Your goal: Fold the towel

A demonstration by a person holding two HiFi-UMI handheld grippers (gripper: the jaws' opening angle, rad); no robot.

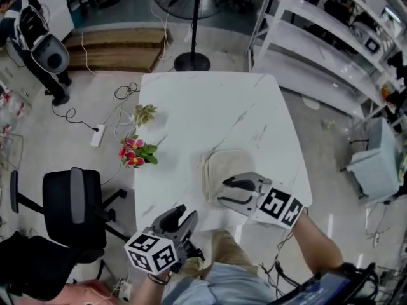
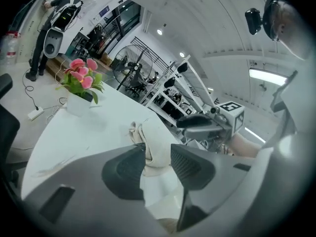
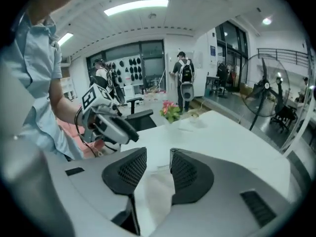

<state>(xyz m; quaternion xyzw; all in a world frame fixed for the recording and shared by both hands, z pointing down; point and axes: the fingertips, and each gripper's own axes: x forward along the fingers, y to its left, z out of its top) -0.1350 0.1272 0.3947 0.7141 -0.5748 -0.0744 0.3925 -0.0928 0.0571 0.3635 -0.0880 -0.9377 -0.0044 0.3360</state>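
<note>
1. White desk (image 1: 191, 100) carries one folded towel (image 1: 219, 170), two small plants (image 1: 135, 151).
2. We hold two grippers — both spread, empty.
3. Towel lies just under our right gripper (image 1: 224, 191); left gripper (image 1: 182, 216) hangs apart, nearer us.

The towel (image 1: 222, 169) is matt cloth, the table (image 1: 197, 113) smooth marbled white.

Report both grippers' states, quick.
Left gripper: open, empty.
Right gripper: open, over the towel, not gripping it.
</note>
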